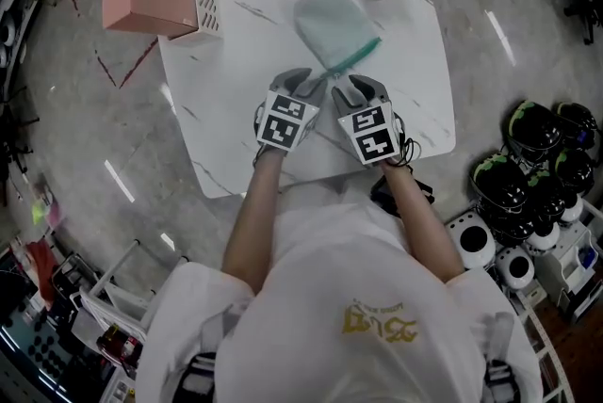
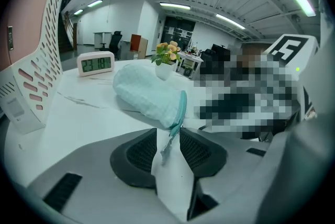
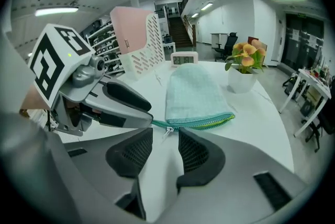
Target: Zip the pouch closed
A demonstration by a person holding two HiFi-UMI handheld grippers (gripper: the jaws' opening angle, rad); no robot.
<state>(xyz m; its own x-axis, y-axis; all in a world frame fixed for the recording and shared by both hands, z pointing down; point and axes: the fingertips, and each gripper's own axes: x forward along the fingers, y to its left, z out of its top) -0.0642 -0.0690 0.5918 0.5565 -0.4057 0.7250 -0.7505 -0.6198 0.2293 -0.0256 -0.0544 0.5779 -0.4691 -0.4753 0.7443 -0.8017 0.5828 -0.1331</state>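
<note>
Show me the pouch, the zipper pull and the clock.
pouch [image 1: 334,21], head view, middle of its fabric.
zipper pull [image 3: 168,131], right gripper view, its metal tab.
clock [image 2: 96,64], left gripper view, its display.

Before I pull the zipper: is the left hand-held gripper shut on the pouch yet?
The left hand-held gripper is open: its pads stand apart, with the zipper end of the pouch loose in the gap.

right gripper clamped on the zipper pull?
No: the right gripper view shows the right gripper with its jaws apart and the zipper pull in the gap at their tips, neither pad pressing it.
</note>
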